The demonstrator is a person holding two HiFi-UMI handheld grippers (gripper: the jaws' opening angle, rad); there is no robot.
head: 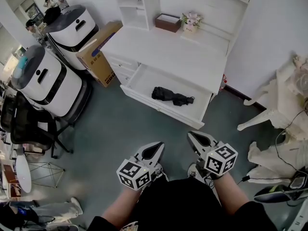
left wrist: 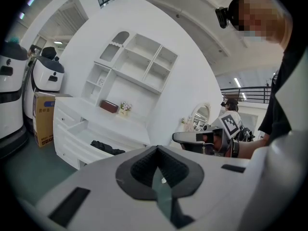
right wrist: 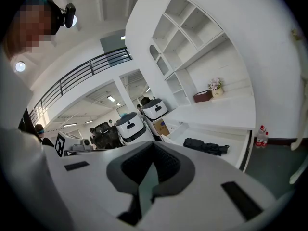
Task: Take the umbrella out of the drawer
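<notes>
A black folded umbrella (head: 172, 96) lies in the open white drawer (head: 144, 76) of the desk, its handle end toward the right. It also shows in the left gripper view (left wrist: 107, 148) and the right gripper view (right wrist: 204, 146). Both grippers hang over the green floor, well short of the drawer front, side by side and pointing toward it. My left gripper (head: 158, 146) (left wrist: 156, 148) is shut with nothing in it. My right gripper (head: 192, 136) (right wrist: 153, 143) also has its jaws together and empty.
Two white robots (head: 45, 78) and a cardboard box (head: 98, 47) stand left of the desk, with a black chair (head: 24, 124) nearer me. On the desk top sit a brown box (head: 167, 22) and flowers (head: 191, 20). White ornate furniture (head: 284, 109) and cables lie at right.
</notes>
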